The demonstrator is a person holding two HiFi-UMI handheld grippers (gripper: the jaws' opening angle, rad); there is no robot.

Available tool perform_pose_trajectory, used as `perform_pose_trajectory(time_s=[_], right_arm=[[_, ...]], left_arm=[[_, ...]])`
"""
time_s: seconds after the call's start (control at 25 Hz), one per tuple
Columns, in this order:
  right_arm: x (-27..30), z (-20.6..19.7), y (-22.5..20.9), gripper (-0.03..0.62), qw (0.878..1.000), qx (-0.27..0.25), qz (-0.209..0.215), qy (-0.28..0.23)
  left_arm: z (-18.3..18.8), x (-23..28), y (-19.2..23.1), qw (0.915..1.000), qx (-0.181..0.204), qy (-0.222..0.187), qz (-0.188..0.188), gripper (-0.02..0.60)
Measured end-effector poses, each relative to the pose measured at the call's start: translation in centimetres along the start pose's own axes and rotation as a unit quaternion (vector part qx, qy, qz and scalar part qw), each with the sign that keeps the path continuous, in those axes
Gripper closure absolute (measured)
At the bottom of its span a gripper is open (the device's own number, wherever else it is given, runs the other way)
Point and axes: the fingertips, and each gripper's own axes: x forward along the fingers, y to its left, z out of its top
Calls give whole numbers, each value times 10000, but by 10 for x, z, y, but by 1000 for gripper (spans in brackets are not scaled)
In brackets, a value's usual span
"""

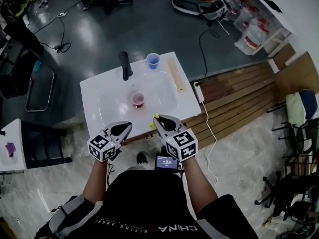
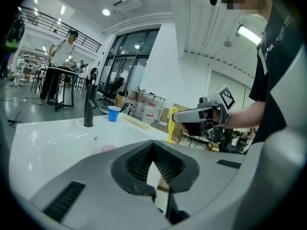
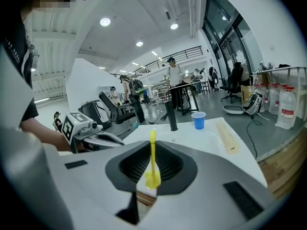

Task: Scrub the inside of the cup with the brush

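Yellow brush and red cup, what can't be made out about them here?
- Yellow brush: bristles unseen; right gripper view shows only a thin edge-on strip in the right claw, head view too small.
- Red cup: inside too small in head view; left claw body blocks all but a pink sliver in left gripper view.

cup (image 1: pixel 138 100) in basin (image 1: pixel 112 103) centre; faucet (image 1: pixel 125 65) behind, left; 2nd cup (image 1: pixel 153 60) behind, right; board (image 1: pixel 175 74) along right edge
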Motion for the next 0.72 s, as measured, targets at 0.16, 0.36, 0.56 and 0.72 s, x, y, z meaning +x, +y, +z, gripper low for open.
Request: perform_pose_trajectory(time_s=[0.16,0.36,0.56,0.72], right_arm=[[4,16,-12,554,9996,-149,222,-24],[6,30,-27,554,9989,-250,393,-77],[7,35,-41,554,9982,-245,535,-100],[5,33,-53,554,9977,-185,652,-68]], left_arm=[[10,13,3,9997,15,-5,227,578],[22,25,2,9994,25,-51,354,578],[27,38,3,9987,-3,-54,499,578],[28,46,2,9979,-57,-38,643,578]])
